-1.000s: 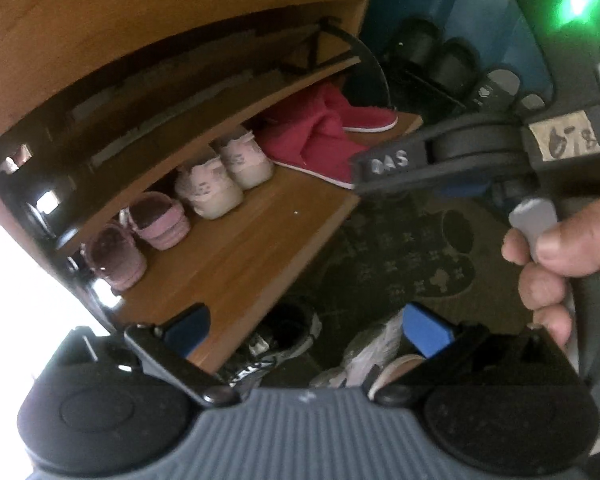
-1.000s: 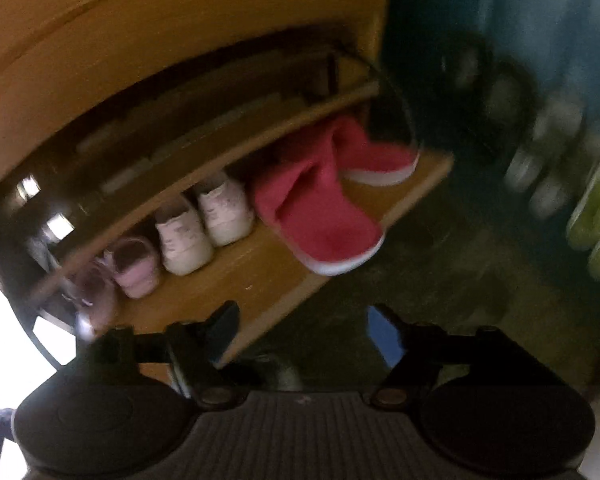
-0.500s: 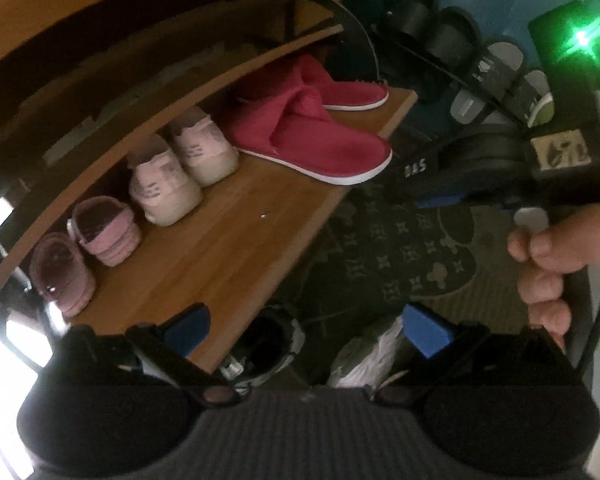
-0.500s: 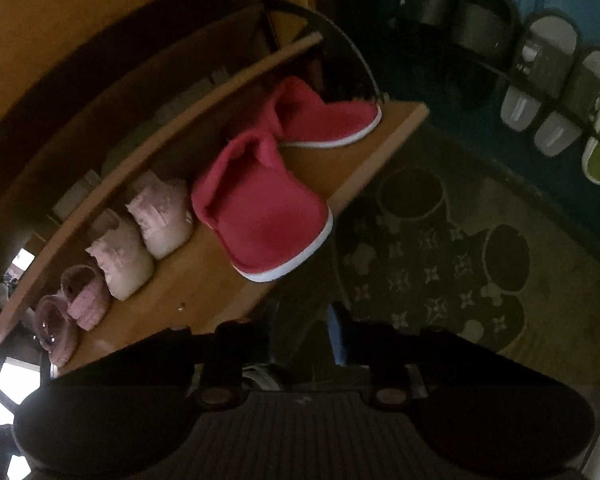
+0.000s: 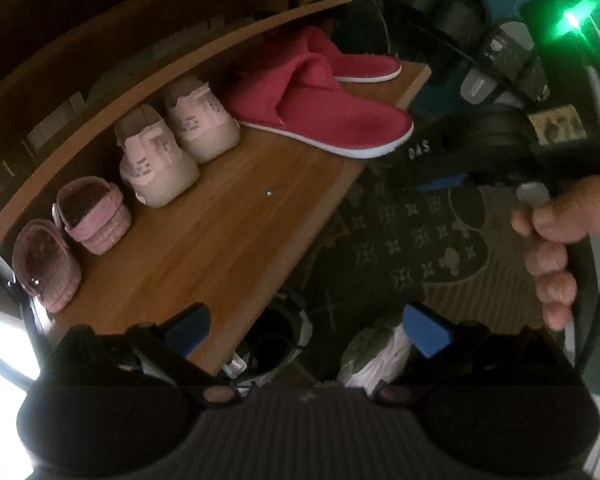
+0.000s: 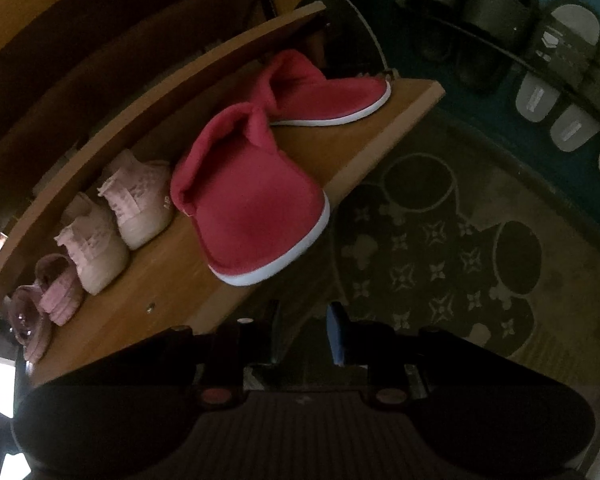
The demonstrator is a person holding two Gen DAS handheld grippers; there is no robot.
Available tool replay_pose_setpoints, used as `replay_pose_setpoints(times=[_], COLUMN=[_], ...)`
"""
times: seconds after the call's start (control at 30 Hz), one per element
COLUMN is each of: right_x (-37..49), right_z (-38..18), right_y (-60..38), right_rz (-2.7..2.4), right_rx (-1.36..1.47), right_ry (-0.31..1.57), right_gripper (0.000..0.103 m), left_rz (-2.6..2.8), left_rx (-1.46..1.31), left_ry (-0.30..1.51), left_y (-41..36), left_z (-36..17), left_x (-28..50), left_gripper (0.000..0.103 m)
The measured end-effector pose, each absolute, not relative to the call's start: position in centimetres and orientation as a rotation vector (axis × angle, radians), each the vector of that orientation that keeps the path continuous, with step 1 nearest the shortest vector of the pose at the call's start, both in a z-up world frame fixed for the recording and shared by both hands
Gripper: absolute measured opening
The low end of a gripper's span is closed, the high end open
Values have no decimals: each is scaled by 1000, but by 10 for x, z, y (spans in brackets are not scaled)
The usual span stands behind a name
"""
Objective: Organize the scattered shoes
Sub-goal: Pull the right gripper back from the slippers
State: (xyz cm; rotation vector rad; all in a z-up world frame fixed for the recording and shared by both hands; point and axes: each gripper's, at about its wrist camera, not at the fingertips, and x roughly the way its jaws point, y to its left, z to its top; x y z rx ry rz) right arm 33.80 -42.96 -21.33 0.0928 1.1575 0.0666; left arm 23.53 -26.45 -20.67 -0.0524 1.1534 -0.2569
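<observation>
Wooden shelf (image 5: 204, 248) holds red slippers (image 5: 324, 120), beige sneakers (image 5: 156, 164) and pink clogs (image 5: 88, 216) in pairs. Black sneaker (image 5: 272, 340) and white shoe (image 5: 376, 356) lie on floor below shelf edge. Left gripper (image 5: 304, 330) open, empty, above them; right gripper (image 6: 302, 338) narrowed, empty. Risk: shelf edge close, finger could clip it.

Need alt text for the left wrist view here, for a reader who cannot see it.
A wooden shelf holds three pairs in a row: pink sandals, beige sneakers and red slippers. The left tool hangs open over two shoes on the floor, below the shelf's edge. At right, a hand grips the right tool over a patterned mat.
</observation>
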Motion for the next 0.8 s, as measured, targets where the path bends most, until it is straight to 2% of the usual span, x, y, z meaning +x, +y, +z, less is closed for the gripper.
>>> replay_pose_setpoints(times=[0.33, 0.6, 0.8], right_x=[353, 349, 333], right_z=[-225, -212, -203], right_y=[-425, -448, -440], right_rz=[45, 122, 221], right_rx=[87, 212, 44], right_ry=[1151, 1109, 1073], right_gripper=[24, 24, 24], left_rz=[-250, -287, -306], left_rx=[-54, -34, -19], left_ry=[1164, 1178, 1170], left_y=[-261, -272, -277], left_z=[-214, -220, -221], left_x=[241, 252, 252], left_gripper=[103, 103, 103])
